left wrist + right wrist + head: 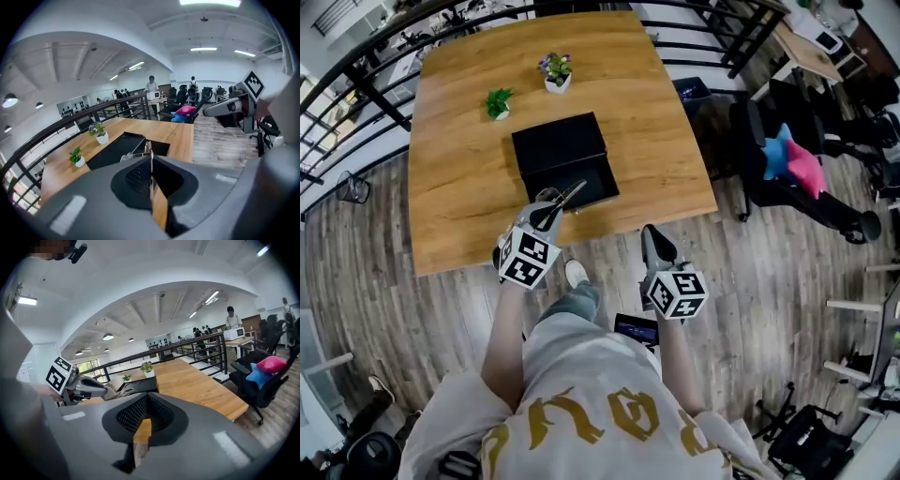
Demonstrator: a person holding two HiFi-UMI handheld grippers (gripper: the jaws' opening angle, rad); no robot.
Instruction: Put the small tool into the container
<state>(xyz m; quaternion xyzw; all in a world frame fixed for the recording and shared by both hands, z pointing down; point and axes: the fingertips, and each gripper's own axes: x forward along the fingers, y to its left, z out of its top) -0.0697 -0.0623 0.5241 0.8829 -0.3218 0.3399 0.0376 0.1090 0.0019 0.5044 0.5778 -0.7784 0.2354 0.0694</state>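
The left gripper point(546, 216) is clamped on the small tool point(568, 197), which hangs over the near edge of the black container point(555, 142) on the table point(459, 220). Only the left gripper view confirms the jaws pinching thin metal. The right gripper point(656, 246) is closed on nothing. Only the head view places it beyond the table edge.

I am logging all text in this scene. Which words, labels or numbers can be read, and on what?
No text can be read surely.
Shirt: gold ornate letters, too distorted to read.
Left gripper, right gripper: square marker patterns only, no words.
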